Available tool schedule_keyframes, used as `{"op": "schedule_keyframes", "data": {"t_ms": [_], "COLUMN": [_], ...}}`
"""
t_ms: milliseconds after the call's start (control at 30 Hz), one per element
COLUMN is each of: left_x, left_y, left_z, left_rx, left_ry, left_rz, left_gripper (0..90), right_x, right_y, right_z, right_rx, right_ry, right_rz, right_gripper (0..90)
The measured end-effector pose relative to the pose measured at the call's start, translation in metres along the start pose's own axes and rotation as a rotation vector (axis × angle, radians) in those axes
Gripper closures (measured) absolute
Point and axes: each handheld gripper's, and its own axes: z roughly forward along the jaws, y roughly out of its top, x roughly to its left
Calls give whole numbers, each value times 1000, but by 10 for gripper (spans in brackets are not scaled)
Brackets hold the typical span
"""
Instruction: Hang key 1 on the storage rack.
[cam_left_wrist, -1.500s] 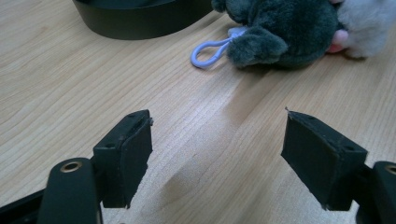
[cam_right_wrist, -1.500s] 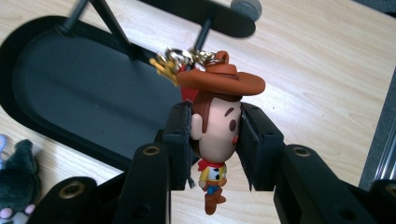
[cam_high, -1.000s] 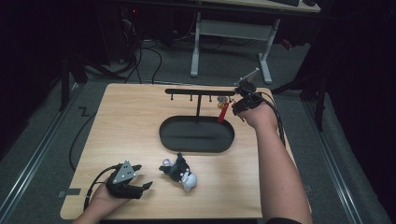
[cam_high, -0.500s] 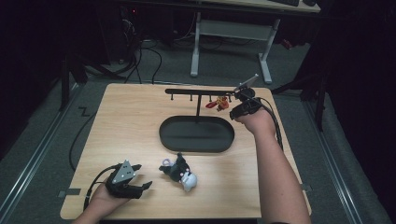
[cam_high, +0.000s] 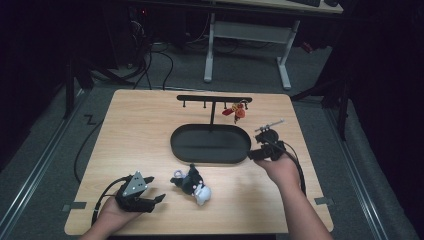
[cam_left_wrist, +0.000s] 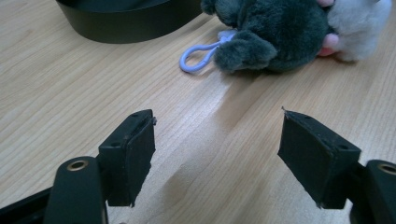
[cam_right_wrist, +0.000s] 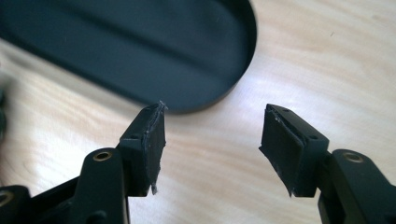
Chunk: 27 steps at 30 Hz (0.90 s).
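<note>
While both grippers hover with jaws spread and empty, right gripper (cam_high: 256, 154) just opening beside black oval tray (cam_high: 210, 157), left gripper (cam_high: 156, 201) near plush keychain (cam_high: 192, 183) lying on light wood bench (cam_high: 140, 130); grey floor, dark room, white desk legs (cam_high: 245, 47) behind.

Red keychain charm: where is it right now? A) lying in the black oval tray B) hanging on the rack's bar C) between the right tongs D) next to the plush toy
B: the red keychain charm hangs from the rack, above the black oval tray; the right tongs are open with nothing between them.
</note>
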Motion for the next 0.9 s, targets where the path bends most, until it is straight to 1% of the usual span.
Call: {"op": "schedule_keyframes", "data": {"t_ms": [67, 100, 133, 167, 233, 300, 367, 400, 433, 467, 500, 533, 567, 600, 633, 667, 700, 733, 767, 800, 833, 900], "left_x": [0, -1, -1, -1, -2, -3, -3, -3, -4, -4, -5, -6, -6, -7, -7, -7, -7, -9, -9, -9, -11, -10], "left_y": [0, 0, 0, 1, 1, 1, 1, 2, 2, 2, 2, 3, 3, 5, 6, 8, 8, 14, 15, 15, 19, 23], "left_z": [0, 1, 1, 2, 3, 3, 3, 4, 4, 6, 7, 7, 7, 7, 7, 7, 7, 7, 8, 8, 14, 22], "left_rx": [2, 3, 3, 5, 4, -3, -7, -8, -7, -4, -3, -3, -3, -16, -22, -28, -28, -24, -20, -20, 7, 33], "left_ry": [-1, -2, -2, -2, 1, 3, 4, 6, 10, 20, 34, 49, 49, 67, 66, 79, 79, 112, 113, 113, 116, 114], "left_rz": [-2, -11, -11, -20, -33, -45, -51, -60, -73, -85, -95, -96, -96, -112, -123, -128, -128, -133, -133, -133, -128, -122], "left_gripper": [283, 287, 290, 294, 297, 309, 327, 327, 338, 357, 370, 402, 459, 504, 586, 682, 781, 852, 894, 898, 899, 898], "right_x": [3, 5, 5, 9, 11, 14, 17, 17, 18, 22, 24, 26, 28, 29, 31, 32, 32, 34, 34, 34, 37, 40], "right_y": [-19, -28, -28, -49, -65, -81, -93, -93, -100, -112, -117, -127, -134, -137, -137, -138, -138, -136, -135, -135, -132, -131], "right_z": [4, 6, 6, 10, 11, 13, 14, 14, 14, 13, 13, 13, 13, 14, 16, 16, 16, 17, 17, 17, 18, 19], "right_rx": [-37, -60, -60, -116, -165, -217, -260, -260, -283, -322, -343, -388, -405, -394, -379, -375, -375, -379, -388, -388, -397, -398], "right_ry": [7, 11, 11, 23, 41, 33, 45, 45, 52, 46, 39, 23, 29, 64, 83, 74, 74, 71, 81, 81, 78, 75], "right_rz": [-2, -1, -1, 11, 24, 26, 38, 38, 43, 32, 27, 24, 37, 49, 36, 18, 18, 10, 25, 25, 12, -12], "right_gripper": [392, 391, 391, 388, 385, 387, 389, 389, 388, 389, 394, 415, 429, 419, 418, 423, 423, 425, 425, 425, 427, 430]}}
